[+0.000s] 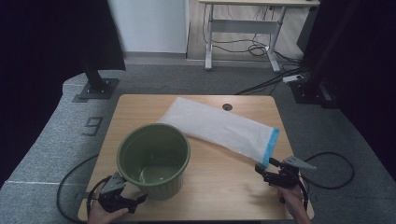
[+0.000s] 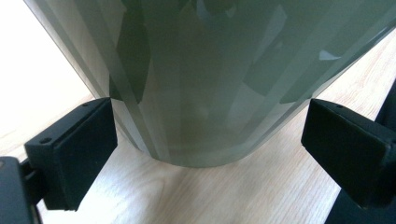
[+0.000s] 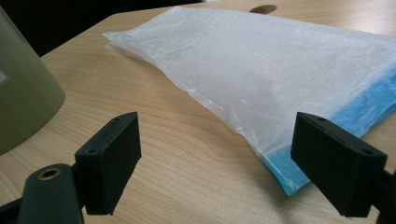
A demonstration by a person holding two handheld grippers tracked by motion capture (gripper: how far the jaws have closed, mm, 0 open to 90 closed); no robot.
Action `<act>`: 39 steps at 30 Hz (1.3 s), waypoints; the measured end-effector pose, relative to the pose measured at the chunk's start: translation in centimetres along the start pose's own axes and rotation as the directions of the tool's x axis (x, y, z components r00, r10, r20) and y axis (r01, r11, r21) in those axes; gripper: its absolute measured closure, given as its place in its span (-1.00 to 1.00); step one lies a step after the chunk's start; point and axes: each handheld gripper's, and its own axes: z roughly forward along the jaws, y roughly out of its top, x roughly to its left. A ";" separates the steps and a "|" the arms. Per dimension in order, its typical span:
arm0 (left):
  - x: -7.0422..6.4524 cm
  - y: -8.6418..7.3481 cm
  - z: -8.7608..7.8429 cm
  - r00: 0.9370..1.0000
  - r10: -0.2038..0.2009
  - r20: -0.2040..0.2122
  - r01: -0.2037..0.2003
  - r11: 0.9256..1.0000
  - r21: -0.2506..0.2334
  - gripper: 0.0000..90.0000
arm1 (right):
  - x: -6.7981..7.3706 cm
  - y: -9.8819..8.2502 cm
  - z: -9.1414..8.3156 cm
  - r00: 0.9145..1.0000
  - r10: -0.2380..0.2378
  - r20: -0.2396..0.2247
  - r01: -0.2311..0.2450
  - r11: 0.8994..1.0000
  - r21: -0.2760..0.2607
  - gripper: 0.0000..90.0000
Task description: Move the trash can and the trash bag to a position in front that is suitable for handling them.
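Note:
A ribbed olive-green bin (image 1: 154, 158) stands upright on the wooden table (image 1: 224, 186), near its front left. My left gripper (image 1: 135, 191) is low at the bin's near-left side, jaws open. In the left gripper view the bin's base (image 2: 205, 93) fills the gap ahead of that gripper (image 2: 210, 123), and I cannot see either pad pressing on it. A white plastic bag (image 1: 219, 128) with a blue end strip (image 1: 272, 145) lies flat across the middle. My right gripper (image 1: 265, 166) is open just in front of the blue strip (image 3: 369, 100), nothing between the fingers of the gripper (image 3: 219, 135).
A round cable hole (image 1: 227, 107) is near the table's far edge. The bin (image 3: 23, 93) is to the left of the right gripper. Cables trail off both gripper bodies to the grey floor. Black stands and a desk frame (image 1: 243, 28) are beyond the table.

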 end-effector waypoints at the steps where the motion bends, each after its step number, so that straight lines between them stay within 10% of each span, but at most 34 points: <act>1: 0.0 0.1 0.1 1.000 0.007 0.001 -0.007 1.000 0.003 -0.90 | 0.1 0.0 -0.2 1.000 -0.009 0.014 0.009 1.000 -0.003 -0.65; 19: -1.0 2.6 3.1 0.999 0.052 -0.007 -0.052 0.998 0.018 -0.87 | 1.8 -0.6 0.2 0.993 -0.115 -0.002 0.115 0.992 0.044 -0.64; 39: -2.0 8.2 10.2 0.992 0.124 0.029 -0.126 0.989 0.076 -0.84 | 3.1 -1.3 0.8 0.989 -0.145 -0.038 0.147 0.987 0.064 -0.61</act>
